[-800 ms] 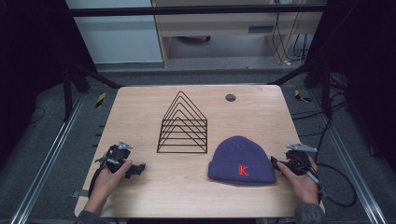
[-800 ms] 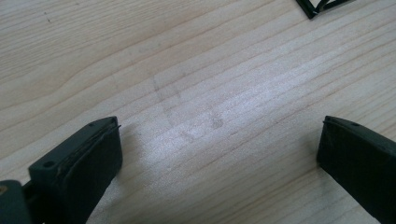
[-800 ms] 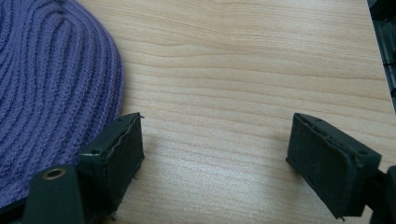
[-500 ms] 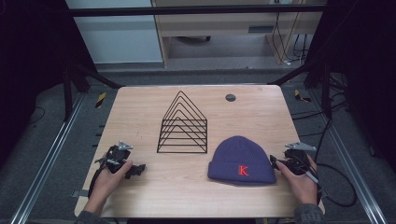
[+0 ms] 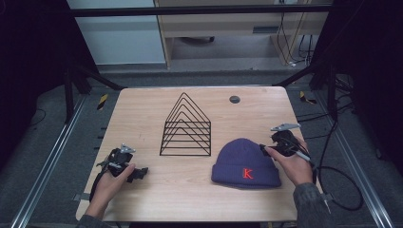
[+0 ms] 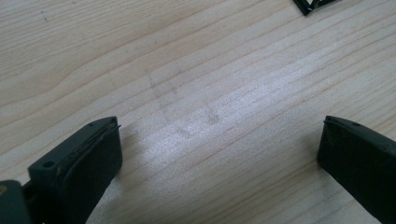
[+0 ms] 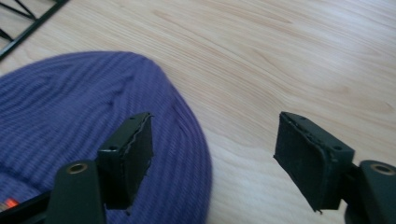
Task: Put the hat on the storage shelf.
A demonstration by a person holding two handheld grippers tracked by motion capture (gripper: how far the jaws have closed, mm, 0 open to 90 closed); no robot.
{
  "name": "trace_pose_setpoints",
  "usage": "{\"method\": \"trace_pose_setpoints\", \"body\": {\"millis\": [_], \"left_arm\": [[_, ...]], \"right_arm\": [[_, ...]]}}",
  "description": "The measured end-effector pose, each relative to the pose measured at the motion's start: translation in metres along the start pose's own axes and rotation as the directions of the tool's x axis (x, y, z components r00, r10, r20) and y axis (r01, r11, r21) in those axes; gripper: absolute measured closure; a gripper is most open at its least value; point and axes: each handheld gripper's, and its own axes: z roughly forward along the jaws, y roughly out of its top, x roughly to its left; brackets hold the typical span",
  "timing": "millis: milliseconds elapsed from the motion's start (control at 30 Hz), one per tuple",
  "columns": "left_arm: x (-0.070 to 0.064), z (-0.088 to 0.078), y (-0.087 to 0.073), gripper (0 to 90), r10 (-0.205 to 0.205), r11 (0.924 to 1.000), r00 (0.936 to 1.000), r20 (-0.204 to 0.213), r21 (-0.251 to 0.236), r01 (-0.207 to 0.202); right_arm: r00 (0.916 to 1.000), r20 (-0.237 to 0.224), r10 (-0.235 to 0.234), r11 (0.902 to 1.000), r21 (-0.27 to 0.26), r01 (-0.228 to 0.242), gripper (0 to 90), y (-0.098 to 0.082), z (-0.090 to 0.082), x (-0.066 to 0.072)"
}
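We take the black wire rack (image 5: 186, 127) at the middle of the wooden table (image 5: 142, 109) as our landmark. The purple beanie (image 5: 245, 160) with a red letter lies flat just to the right of the rack and nearer the person. The right gripper (image 5: 264, 148) sits at the beanie's right edge, jaws wide apart; in the right gripper view one jaw stands over the knit and the other over bare wood, and whether it touches the fabric we cannot quite tell. The left gripper (image 5: 141, 172) rests left of the rack, well apart from the beanie, jaws spread wide over bare wood, holding nothing.
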Motion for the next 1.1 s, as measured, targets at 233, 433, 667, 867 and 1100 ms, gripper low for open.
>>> {"method": "trace_pose_setpoints", "body": {"millis": [233,433,667,867,1100], "left_arm": [[0.000,0.000,0.000,0.0,0.005,1.0000,1.0000,0.004,0.001,-0.005],[0.000,0.000,0.000,0.0,0.006,1.0000,1.0000,0.003,0.003,-0.006],[0.000,0.000,0.000,0.0,0.002,1.0000,1.0000,0.005,0.003,-0.002],[0.000,0.000,0.000,0.0,0.001,1.0000,1.0000,0.008,0.004,-0.001],[-0.001,0.000,0.001,0.0,0.002,1.0000,1.0000,0.009,0.003,-0.002]], "right_arm": [[0.9979,-0.064,-0.007,0.9984,0.056,0.010,36.2,0.027,0.018,0.005],[0.9973,-0.071,-0.017,0.9959,0.088,0.024,45.0,0.035,0.028,0.006],[0.9945,-0.103,-0.017,0.9953,0.093,0.026,54.5,0.038,0.035,0.003],[0.9932,-0.116,-0.015,0.9946,0.100,0.027,56.9,0.038,0.039,0.003],[0.9912,-0.132,-0.012,0.9937,0.109,0.026,58.8,0.038,0.043,0.006]]}}
